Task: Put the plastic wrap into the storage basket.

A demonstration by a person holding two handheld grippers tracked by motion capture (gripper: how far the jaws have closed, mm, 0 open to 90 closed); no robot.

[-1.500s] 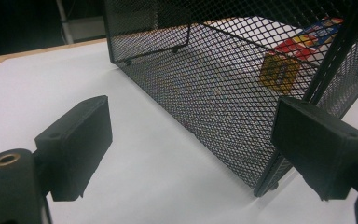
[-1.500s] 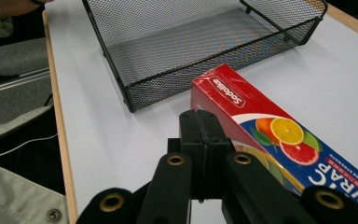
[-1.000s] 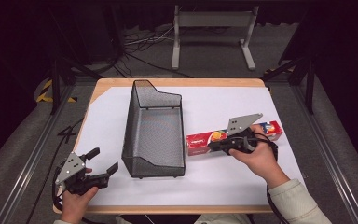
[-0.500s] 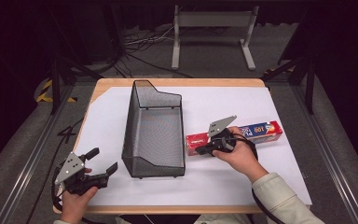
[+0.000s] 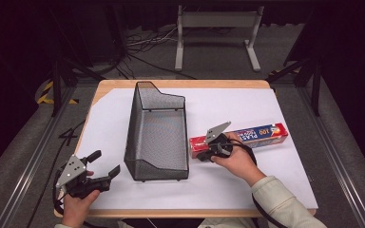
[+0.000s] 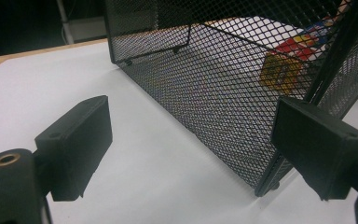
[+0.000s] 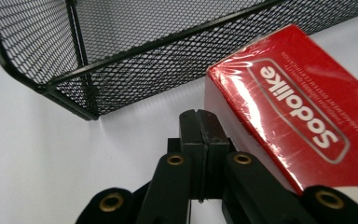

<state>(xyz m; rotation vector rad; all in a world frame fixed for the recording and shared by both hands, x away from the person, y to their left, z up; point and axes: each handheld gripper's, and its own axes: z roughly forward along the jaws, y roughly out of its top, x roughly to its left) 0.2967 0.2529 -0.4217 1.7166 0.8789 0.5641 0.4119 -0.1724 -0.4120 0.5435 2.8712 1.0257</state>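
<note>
**Resting beside the red box, jaws together**

Pressing close to the near end of the red box (image 5: 240, 139), the right tool (image 5: 204, 154) is seen with its two black jaws brought fully together; nothing is clamped between them. In the right gripper view the red box (image 7: 303, 116) lies just to the right of the closed jaws, its white end face alongside them, though whether they touch cannot be told. The word "Sodolike" is printed on its glossy red top. Ahead of the jaws and to their left, the lower corner of the black mesh basket (image 7: 135, 56) is met, standing on the white-covered counter (image 7: 37, 154).

The left tool (image 5: 105, 175) is held low at the near left corner of the counter (image 5: 104, 128), its jaws spread wide apart with nothing between them. Ahead of it and to its right, the mesh basket (image 6: 223, 79) is seen, and through the mesh the end of the red box (image 6: 284, 70) can be made out on the far side. The basket (image 5: 159, 133) stands between the two tools.
</note>
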